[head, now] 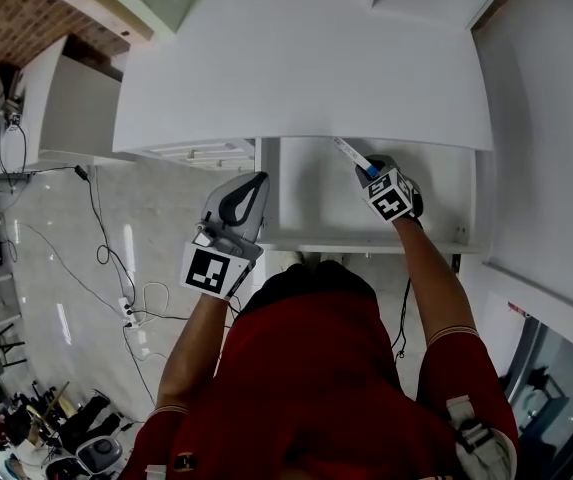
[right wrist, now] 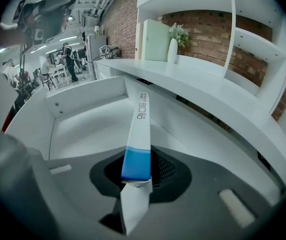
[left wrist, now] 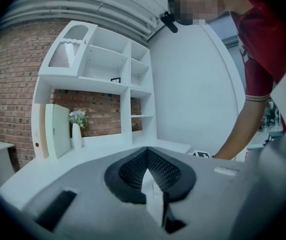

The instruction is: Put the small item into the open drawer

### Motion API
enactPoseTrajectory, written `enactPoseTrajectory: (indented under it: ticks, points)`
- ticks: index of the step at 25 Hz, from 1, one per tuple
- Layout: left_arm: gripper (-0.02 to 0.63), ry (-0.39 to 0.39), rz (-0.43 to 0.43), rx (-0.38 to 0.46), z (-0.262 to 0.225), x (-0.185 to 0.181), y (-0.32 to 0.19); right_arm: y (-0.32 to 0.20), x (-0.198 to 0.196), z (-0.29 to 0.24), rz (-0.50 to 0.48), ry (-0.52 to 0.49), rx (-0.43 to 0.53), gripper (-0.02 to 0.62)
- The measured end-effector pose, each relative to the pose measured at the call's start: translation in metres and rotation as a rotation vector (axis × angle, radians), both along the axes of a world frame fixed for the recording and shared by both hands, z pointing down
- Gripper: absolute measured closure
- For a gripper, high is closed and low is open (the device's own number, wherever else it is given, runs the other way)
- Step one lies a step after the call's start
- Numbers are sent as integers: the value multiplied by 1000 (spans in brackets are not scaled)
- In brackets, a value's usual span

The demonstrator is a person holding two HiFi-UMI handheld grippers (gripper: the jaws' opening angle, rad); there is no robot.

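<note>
Brick wall (left wrist: 13, 84) and white shelves (left wrist: 108, 59) stand behind the white tabletop (head: 306, 68); the open drawer (head: 316, 213) sticks out beneath its near edge. My right tool (head: 371, 172) pinches the blue end of the small item (right wrist: 139, 129), a long white strip slanting over the drawer's far right part. My left tool (head: 252, 182), jaws together and empty, sits by the drawer's left side.
</note>
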State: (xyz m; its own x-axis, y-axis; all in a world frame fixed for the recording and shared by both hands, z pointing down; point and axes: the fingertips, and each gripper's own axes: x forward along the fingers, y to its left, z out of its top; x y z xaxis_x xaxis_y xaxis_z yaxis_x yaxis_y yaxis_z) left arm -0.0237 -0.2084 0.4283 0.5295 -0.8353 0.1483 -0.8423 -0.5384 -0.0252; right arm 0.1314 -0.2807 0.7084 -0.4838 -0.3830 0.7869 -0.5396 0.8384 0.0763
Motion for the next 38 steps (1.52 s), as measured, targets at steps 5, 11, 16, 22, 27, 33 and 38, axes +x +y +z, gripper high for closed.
enactPoseTrajectory:
  ticks: [5, 11, 16, 22, 27, 33, 38]
  points:
    - [607, 8, 8, -3, 4, -3, 1, 2, 4, 3, 5, 11, -23, 451]
    - [607, 18, 38, 9, 3, 0, 1, 8, 15, -16, 19, 16, -13, 386]
    - [607, 45, 53, 38, -5, 2, 3, 12, 24, -69, 29, -14, 87, 385]
    - [607, 63, 91, 86, -22, 13, 11, 29, 11, -163, 60, -186, 218, 442]
    - [607, 87, 120, 126, -42, 21, 20, 56, -11, -244, 106, -422, 310, 540]
    - [607, 109, 153, 159, -60, 25, 30, 87, -34, -304, 154, -623, 373, 583]
    - [607, 125, 167, 168, -70, 22, 38, 110, -50, -334, 170, -727, 407, 583]
